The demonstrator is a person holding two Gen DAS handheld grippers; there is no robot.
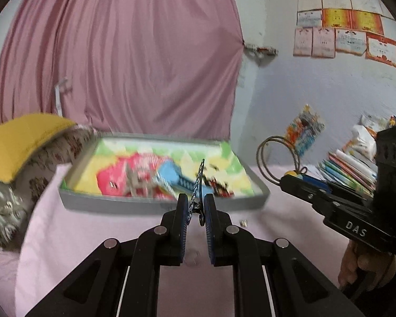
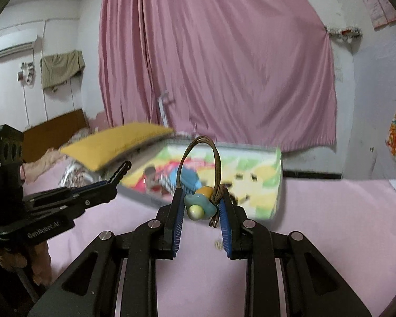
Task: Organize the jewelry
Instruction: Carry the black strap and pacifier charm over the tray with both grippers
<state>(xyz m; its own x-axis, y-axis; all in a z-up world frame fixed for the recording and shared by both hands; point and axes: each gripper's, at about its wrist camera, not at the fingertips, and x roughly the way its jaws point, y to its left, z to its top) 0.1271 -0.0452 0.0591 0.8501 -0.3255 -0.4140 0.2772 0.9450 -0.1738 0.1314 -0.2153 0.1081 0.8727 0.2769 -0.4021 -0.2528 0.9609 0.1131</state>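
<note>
My left gripper (image 1: 195, 206) is shut on a dark hair clip (image 1: 196, 187) that stands edge-on between the blue pads, above the pink bed sheet and just in front of the grey tray (image 1: 145, 206). My right gripper (image 2: 202, 206) is shut on a brown hair tie (image 2: 198, 158) with a blue, orange and cream flower charm (image 2: 199, 206); its loop stands up in front of the tray (image 2: 277, 185). In the left wrist view the right gripper (image 1: 287, 179) holds that hair tie (image 1: 277, 155) at the right. In the right wrist view the left gripper (image 2: 113, 179) holds the clip (image 2: 120, 170) at the left.
The tray has a colourful cartoon lining and holds small blurred items (image 1: 219, 187). A small metal piece (image 1: 243, 222) lies on the sheet near it. A yellow pillow (image 1: 18, 142) lies at the left, stacked books (image 1: 351, 169) at the right, a pink curtain (image 1: 124, 52) behind.
</note>
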